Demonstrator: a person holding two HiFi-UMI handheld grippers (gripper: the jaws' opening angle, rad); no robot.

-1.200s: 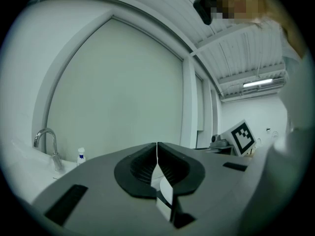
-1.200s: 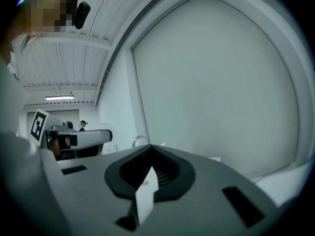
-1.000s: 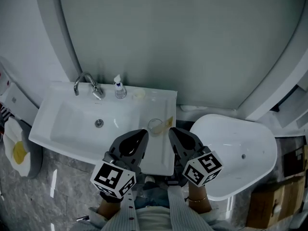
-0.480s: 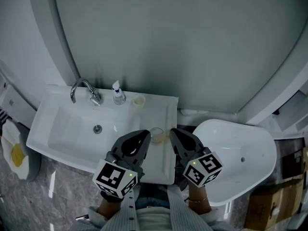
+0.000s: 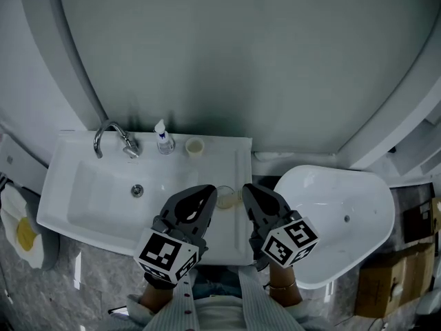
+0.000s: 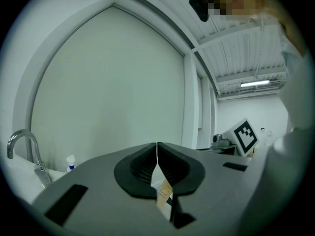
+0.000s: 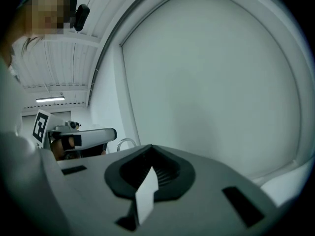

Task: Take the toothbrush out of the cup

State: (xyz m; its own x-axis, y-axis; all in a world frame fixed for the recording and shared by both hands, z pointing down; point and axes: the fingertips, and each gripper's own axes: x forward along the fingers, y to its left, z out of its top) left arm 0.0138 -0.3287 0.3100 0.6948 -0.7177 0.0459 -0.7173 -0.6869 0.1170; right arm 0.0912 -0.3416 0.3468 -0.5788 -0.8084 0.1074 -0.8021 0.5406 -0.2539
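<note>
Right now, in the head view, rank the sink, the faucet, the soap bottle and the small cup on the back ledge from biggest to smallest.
1. sink, by far the largest.
2. faucet.
3. soap bottle and small cup: too close in apparent size to rank; the bottle is taller, the cup wider.

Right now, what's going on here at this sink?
A person stands at a white sink with a gripper in each hand. The left gripper and the right gripper are side by side over the front of the counter, both with jaws together and holding nothing. A clear cup sits just past their tips. The toothbrush is too small to make out, and nothing has been grasped yet.
</note>
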